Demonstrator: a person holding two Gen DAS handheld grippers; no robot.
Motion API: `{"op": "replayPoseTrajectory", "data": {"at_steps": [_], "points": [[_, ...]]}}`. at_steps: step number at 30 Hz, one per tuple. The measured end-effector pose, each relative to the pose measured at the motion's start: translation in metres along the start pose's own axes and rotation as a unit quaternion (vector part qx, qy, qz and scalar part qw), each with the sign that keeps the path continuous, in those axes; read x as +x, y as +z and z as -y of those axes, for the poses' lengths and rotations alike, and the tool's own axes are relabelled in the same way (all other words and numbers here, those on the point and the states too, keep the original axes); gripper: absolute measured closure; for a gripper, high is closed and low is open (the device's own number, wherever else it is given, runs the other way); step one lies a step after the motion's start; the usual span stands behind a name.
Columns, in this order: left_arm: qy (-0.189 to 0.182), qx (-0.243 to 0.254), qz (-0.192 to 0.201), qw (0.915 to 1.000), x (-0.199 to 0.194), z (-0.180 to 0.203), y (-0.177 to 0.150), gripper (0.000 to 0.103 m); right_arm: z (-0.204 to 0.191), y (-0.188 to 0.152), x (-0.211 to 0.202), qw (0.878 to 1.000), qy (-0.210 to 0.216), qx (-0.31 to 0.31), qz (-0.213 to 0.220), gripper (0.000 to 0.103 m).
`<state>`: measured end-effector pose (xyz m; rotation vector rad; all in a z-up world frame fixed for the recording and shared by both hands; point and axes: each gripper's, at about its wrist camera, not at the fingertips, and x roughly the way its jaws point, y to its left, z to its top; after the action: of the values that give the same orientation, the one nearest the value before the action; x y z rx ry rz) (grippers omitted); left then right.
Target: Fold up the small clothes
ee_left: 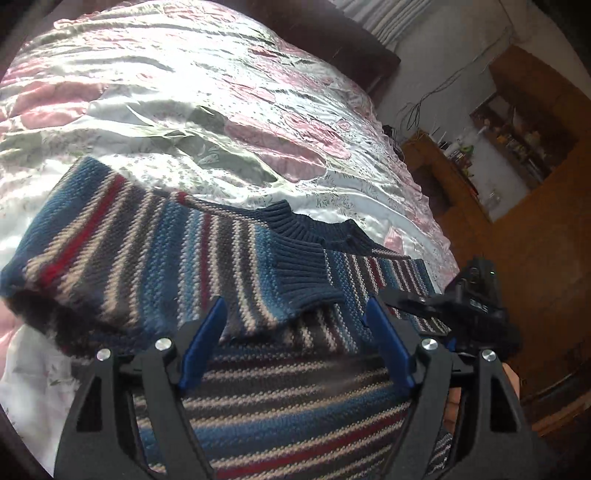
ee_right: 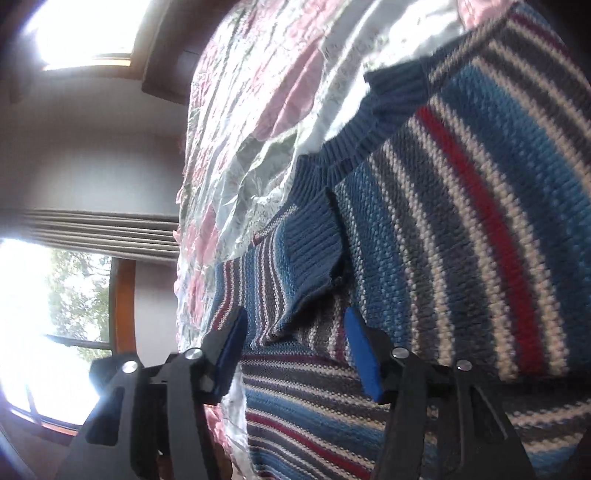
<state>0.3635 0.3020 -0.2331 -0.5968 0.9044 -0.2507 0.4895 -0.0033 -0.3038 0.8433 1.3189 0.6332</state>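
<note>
Lying under both grippers, the striped sweater point(ee_left: 155, 258) sits between their wide-open, empty jaws.

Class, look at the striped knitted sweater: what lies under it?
The striped knitted sweater lies on a shiny pink-and-white floral bedspread, which shows all around it. A folded-over sleeve with a navy ribbed cuff covers part of its body. Directly beneath the sweater, nothing can be seen.

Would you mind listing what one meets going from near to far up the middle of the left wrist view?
Left gripper, jaws open → striped sweater → its dark blue ribbed cuff → shiny floral bedspread → dark headboard.
</note>
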Motion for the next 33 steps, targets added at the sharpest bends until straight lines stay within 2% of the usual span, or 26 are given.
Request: {"op": "replayPoseTrajectory", "data": {"at_steps": [4,8,9,11,12,13,17,22,26,29,33], "points": [[0.014,-0.023,0.01,0.9996,-0.029,-0.032,-0.013,0.02,-0.003,0.002,0.029,1.0,-0.016,0.005,0.003,0.051],[0.028,-0.025,-0.003,0.9993,-0.037,-0.048,-0.028,0.02,-0.007,0.007,0.049,0.999,-0.036,0.022,0.021,0.052],[0.023,-0.029,-0.006,0.9993,-0.039,-0.051,-0.031,0.02,-0.009,0.01,0.053,0.999,-0.04,0.024,0.027,0.055],[0.017,-0.035,-0.007,0.9992,-0.043,-0.057,-0.036,0.02,-0.013,0.012,0.056,0.998,-0.053,0.019,0.04,0.074],[0.015,-0.04,-0.006,0.9991,-0.044,-0.059,-0.039,0.02,-0.016,0.014,0.056,0.997,-0.065,0.012,0.047,0.089],[0.012,-0.047,-0.005,0.9988,-0.046,-0.062,-0.041,0.02,-0.018,0.016,0.055,0.996,-0.071,0.003,0.053,0.093],[0.0,-0.074,0.001,0.9972,-0.053,-0.073,-0.043,0.02,-0.039,0.021,0.04,0.992,-0.095,-0.047,0.075,0.095],[-0.003,-0.075,0.011,0.9971,-0.063,-0.074,-0.036,0.02,-0.054,0.035,-0.002,0.984,-0.122,-0.086,0.098,0.095],[-0.012,-0.079,0.025,0.9965,-0.069,-0.074,-0.024,0.02,-0.054,0.049,-0.04,0.978,-0.144,-0.1,0.115,0.095],[-0.03,-0.1,0.035,0.9939,-0.07,-0.078,-0.01,0.02,-0.046,0.058,-0.064,0.974,-0.161,-0.106,0.12,0.095],[-0.055,-0.121,0.031,0.9907,-0.056,-0.08,0.009,0.02,-0.028,0.061,-0.084,0.972,-0.171,-0.105,0.118,0.095]]}}
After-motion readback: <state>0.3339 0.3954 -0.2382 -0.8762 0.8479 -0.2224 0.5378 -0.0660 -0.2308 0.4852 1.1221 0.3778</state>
